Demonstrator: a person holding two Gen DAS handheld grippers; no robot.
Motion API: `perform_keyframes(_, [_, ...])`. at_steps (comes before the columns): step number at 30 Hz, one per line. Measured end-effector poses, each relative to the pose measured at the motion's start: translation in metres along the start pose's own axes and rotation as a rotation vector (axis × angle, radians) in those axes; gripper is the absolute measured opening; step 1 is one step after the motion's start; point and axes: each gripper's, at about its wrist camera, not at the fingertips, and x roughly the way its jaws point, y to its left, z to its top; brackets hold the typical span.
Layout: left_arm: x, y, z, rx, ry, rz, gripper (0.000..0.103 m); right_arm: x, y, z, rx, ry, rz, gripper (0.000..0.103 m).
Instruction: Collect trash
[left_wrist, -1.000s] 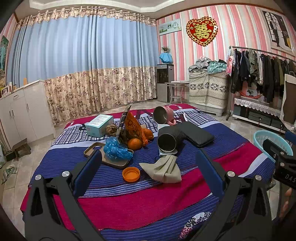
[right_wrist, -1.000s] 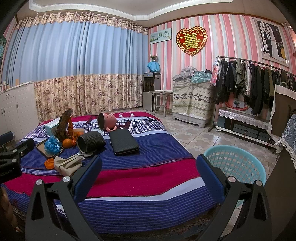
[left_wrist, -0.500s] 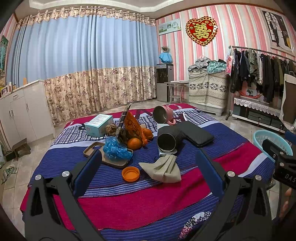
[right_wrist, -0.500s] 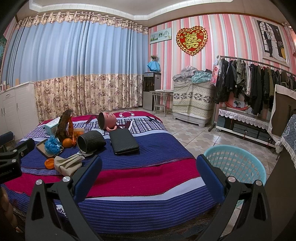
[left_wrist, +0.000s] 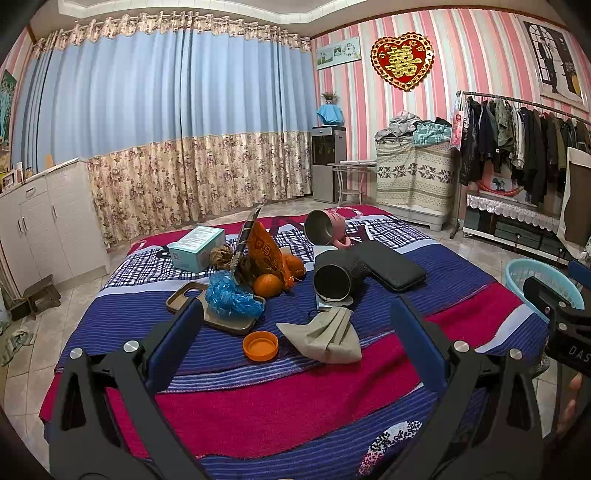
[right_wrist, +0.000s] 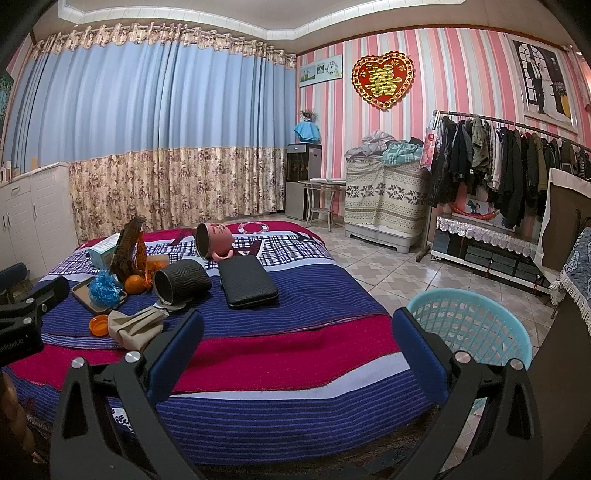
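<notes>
On the striped bed (left_wrist: 295, 398) lie an orange lid (left_wrist: 260, 345), a crumpled blue plastic wrap (left_wrist: 231, 297) on a brown tray (left_wrist: 184, 297), an orange snack bag (left_wrist: 267, 258), a brown crumpled ball (left_wrist: 221, 257) and a beige cloth (left_wrist: 325, 334). A light blue basket (right_wrist: 469, 328) stands on the floor right of the bed. My left gripper (left_wrist: 295, 332) is open and empty, above the bed's near side. My right gripper (right_wrist: 295, 343) is open and empty, between the bed and the basket.
Also on the bed: oranges (left_wrist: 267, 285), a teal box (left_wrist: 199, 247), a black cup (left_wrist: 334, 277) and a pink cup (left_wrist: 325, 227) on their sides, a black case (left_wrist: 391, 266). A clothes rack (right_wrist: 498, 166) stands right, white cabinets (left_wrist: 44, 221) left.
</notes>
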Motion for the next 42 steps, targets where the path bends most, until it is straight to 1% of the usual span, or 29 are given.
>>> perform_keyframes(26, [0.0000,-0.0007,-0.0014,0.000,0.005,-0.001,0.098,0.0007,-0.0002,-0.0011,-0.001,0.003,0.000,0.099])
perform_keyframes(33, [0.0003,-0.0032,-0.0076,-0.004,0.018,0.001,0.098,0.0028,0.0052,-0.0018,-0.002,0.004,0.001,0.099])
perform_keyframes(42, [0.0013,-0.0027,-0.0071,-0.005,0.019,0.000,0.098,0.0036,0.0062,-0.0021,-0.003,0.005,0.001,0.099])
